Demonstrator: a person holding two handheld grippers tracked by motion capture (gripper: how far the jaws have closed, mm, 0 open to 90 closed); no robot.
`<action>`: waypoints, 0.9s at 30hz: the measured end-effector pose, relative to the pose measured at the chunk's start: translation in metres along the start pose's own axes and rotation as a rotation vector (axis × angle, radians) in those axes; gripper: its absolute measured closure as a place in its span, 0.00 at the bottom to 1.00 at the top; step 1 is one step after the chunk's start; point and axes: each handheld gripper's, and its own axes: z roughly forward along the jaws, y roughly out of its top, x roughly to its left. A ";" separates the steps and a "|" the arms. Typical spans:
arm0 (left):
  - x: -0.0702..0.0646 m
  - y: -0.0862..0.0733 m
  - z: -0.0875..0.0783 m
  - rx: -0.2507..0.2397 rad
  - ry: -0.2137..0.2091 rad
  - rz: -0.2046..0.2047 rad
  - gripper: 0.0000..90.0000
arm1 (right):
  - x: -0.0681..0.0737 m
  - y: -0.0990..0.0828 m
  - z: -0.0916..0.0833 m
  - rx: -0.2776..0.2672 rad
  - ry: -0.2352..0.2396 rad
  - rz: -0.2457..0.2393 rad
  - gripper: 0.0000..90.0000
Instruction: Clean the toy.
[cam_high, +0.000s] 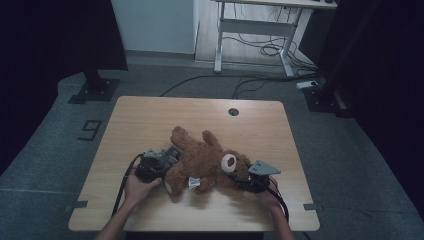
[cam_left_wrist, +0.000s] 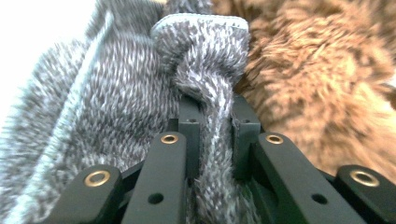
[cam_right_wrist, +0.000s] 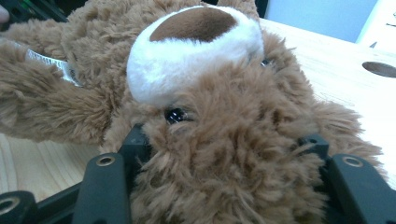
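Left claw (cam_left_wrist: 212, 135): clamped narrow on fold of grey knit cloth (cam_left_wrist: 116, 93)
Right claw (cam_right_wrist: 224, 154): gripping head of brown teddy bear (cam_right_wrist: 196, 56)
Bear: lying on wooden surface (cam_high: 150, 115)

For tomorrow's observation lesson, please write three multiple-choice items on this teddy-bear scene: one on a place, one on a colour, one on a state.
1. Where does the teddy bear lie?
A. on the wooden table
B. on the floor
C. on a chair

2. What colour is the knitted cloth?
A. red
B. grey
C. yellow

3. How is the left gripper?
A. wide open
B. lying unused
C. shut on the cloth

Answers: 1 A, the high view shows it on the tabletop. 2 B, the left gripper view shows grey knit. 3 C, its jaws pinch a fold.
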 end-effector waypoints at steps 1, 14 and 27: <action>0.001 0.000 -0.007 -0.022 0.001 -0.001 0.88 | 0.000 0.000 0.000 -0.001 0.000 0.001 0.44; 0.026 -0.046 -0.077 -0.120 0.056 -0.038 0.87 | -0.001 -0.001 0.000 -0.007 0.009 0.001 0.43; 0.033 -0.088 -0.087 -0.056 0.113 -0.057 0.73 | -0.002 -0.001 0.000 -0.007 0.013 0.002 0.43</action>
